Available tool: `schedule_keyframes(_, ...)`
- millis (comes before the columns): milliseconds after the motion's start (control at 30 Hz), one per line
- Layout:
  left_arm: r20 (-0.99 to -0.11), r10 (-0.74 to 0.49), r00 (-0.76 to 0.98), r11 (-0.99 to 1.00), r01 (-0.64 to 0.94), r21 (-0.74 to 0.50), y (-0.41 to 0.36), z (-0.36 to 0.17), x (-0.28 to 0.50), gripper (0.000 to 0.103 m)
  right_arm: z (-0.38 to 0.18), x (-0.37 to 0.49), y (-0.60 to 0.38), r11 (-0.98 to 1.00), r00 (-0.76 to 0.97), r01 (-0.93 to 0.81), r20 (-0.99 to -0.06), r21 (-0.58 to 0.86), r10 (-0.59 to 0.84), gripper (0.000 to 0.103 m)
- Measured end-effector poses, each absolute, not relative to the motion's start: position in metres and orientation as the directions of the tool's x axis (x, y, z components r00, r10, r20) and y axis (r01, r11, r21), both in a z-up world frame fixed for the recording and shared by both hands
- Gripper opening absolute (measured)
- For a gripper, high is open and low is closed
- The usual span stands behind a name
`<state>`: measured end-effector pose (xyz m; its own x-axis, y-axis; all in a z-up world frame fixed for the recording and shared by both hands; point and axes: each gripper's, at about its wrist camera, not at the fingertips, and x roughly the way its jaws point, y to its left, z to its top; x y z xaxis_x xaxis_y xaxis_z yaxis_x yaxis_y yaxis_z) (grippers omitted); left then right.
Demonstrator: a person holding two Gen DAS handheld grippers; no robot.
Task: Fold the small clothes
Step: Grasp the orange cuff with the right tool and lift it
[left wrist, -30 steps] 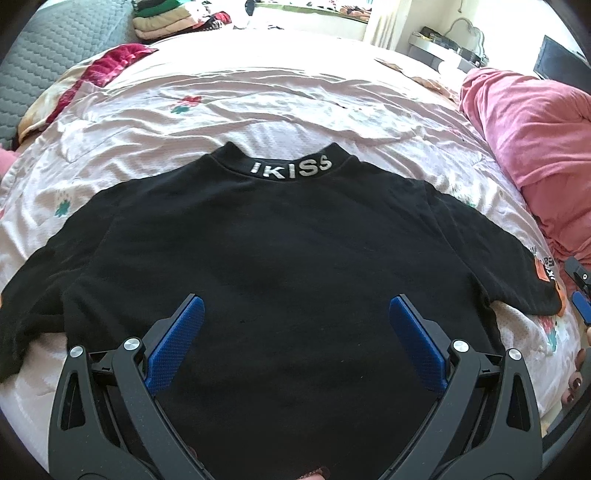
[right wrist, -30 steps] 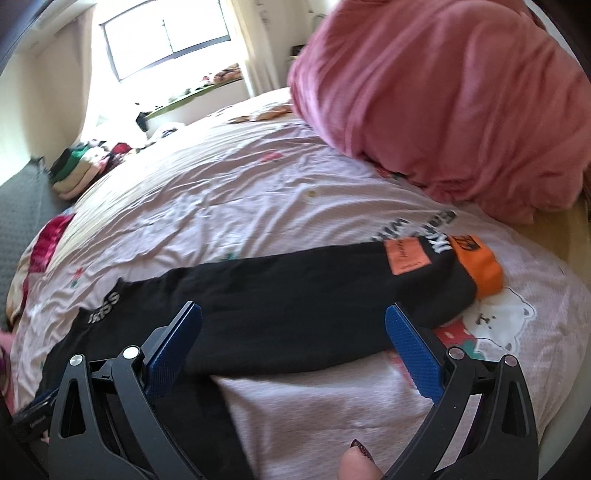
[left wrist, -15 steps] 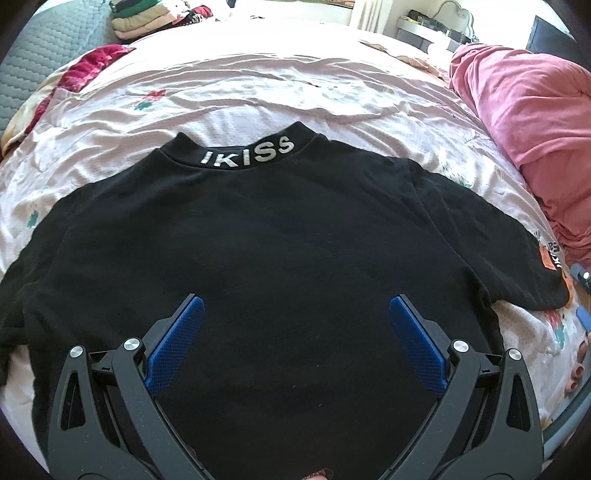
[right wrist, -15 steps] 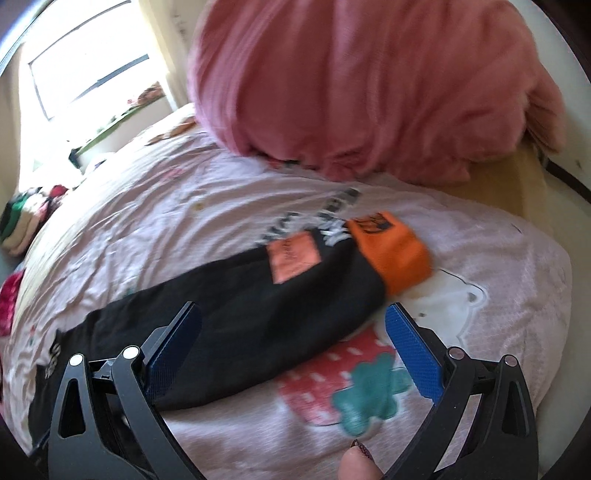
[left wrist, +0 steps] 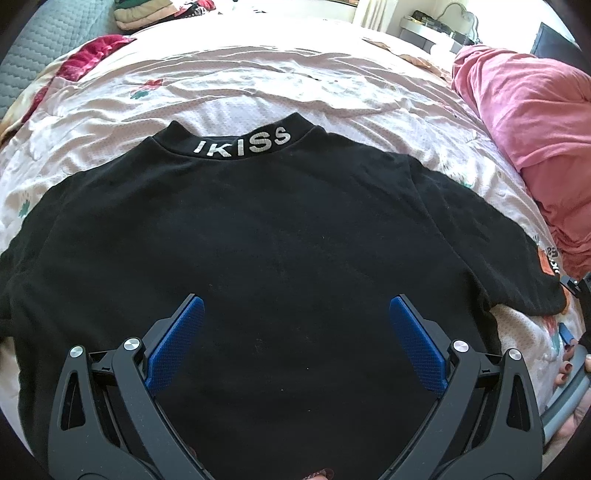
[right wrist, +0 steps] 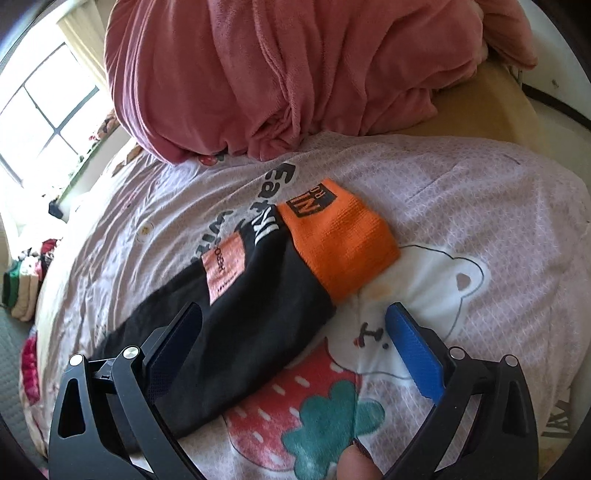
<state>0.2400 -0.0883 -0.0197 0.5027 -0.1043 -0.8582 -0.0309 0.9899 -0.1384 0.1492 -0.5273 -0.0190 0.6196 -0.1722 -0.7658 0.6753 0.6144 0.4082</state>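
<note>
A black sweatshirt (left wrist: pixel 258 229) with "IKISS" on its collar (left wrist: pixel 240 144) lies flat on the bed, sleeves spread out. My left gripper (left wrist: pixel 295 343) is open and empty above the shirt's lower body. The right sleeve (right wrist: pixel 236 332) with an orange cuff (right wrist: pixel 340 236) and a pink patch (right wrist: pixel 223 266) fills the right wrist view. My right gripper (right wrist: pixel 291 347) is open and empty, low over the sleeve end, its left finger over the black cloth and its right finger over the sheet. The right gripper's edge shows in the left wrist view (left wrist: pixel 576 310).
A pink printed bedsheet (left wrist: pixel 258 85) covers the bed. A bunched pink blanket (right wrist: pixel 277 74) lies just beyond the cuff, also in the left wrist view (left wrist: pixel 528 140). Folded clothes (left wrist: pixel 144 14) stack at the far left. The bed edge and wooden frame (right wrist: pixel 491 107) lie right.
My right gripper has swung right along the sleeve and closer to the orange cuff. My left gripper has shifted a little over the shirt's body; both stay open.
</note>
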Motion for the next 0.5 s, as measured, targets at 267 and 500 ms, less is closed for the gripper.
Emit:
schedule_keyframes(267, -0.841, -0.110, 0.530, 0.984, -0.064, -0.169, -0.071, -0.005, 0.231, 0.094, -0.025, 0.154, -0.541, 0.583, 0.678, 0.641, -0.724, 0.499, -0.125, 0.014)
schedule_keyframes(500, -0.833, -0.113, 0.542, 0.976, -0.099, -0.196, -0.056, 0.004, 0.222, 0.094, 0.005, 0.153, -0.524, 0.663, 0.809, 0.465, -0.585, 0.586, -0.051, 0.013)
